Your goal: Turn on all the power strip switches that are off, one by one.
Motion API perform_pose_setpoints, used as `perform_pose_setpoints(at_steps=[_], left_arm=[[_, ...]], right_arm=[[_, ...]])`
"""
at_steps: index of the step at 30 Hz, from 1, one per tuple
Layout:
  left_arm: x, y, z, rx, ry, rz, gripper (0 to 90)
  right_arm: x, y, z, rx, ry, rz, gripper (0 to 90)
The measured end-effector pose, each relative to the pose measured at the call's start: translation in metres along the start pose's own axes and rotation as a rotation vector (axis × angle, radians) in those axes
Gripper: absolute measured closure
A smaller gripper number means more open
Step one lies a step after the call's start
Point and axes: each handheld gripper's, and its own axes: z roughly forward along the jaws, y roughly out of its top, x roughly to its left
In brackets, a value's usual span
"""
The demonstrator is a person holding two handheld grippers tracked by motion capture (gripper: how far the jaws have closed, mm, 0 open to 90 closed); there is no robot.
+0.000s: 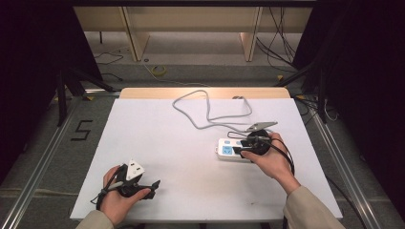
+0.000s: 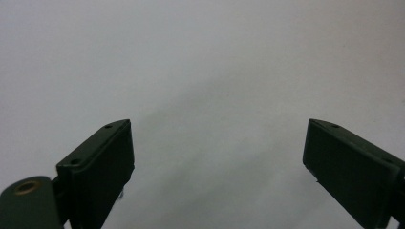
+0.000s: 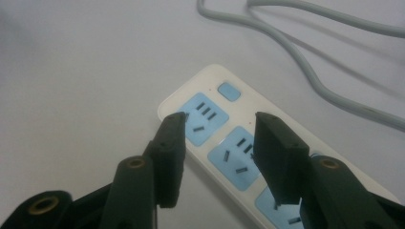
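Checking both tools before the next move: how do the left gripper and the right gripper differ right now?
The left gripper has its jaws spread wide above bare white table; the right gripper has its jaws set narrower. The left gripper sits near the table's front left edge; the right gripper hovers over the white power strip with blue sockets. Both are open and hold nothing.

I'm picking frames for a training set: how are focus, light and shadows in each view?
High view: dark surroundings, evenly lit white table, slightly soft. Left gripper view: the left gripper has sharp jaws above blank surface with faint shadow. Right gripper view: the power strip is fairly sharp, its grey cable casts soft shadows; no glare.
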Motion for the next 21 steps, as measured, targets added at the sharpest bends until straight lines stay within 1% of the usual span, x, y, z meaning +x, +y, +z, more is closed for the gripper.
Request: perform_pose_setpoints(at_steps=[7, 9, 14, 19, 21], left_arm=[[0.0, 0.0, 0.0, 0.006, 0.001, 0.001, 10.2], [0.0, 0.0, 0.0, 0.004, 0.003, -0.001, 10.2], [0.001, -0.001, 0.001, 0.008, 0.003, -0.005, 10.2], [0.001, -0.001, 0.0, 0.011, 0.006, -0.007, 10.2], [0.001, -0.001, 0.0, 0.007, 0.009, -0.01, 10.2]], right_arm=[[0.004, -0.017, -0.008, -0.039, 0.014, -0.017, 49.6], [0.005, -0.023, -0.011, -0.058, 0.013, -0.025, 47.8], [0.007, -0.037, -0.019, -0.106, 0.027, -0.031, 43.4], [0.011, -0.056, -0.024, -0.171, 0.032, -0.042, 42.9], [0.012, -0.062, -0.027, -0.185, 0.034, -0.043, 42.7]])
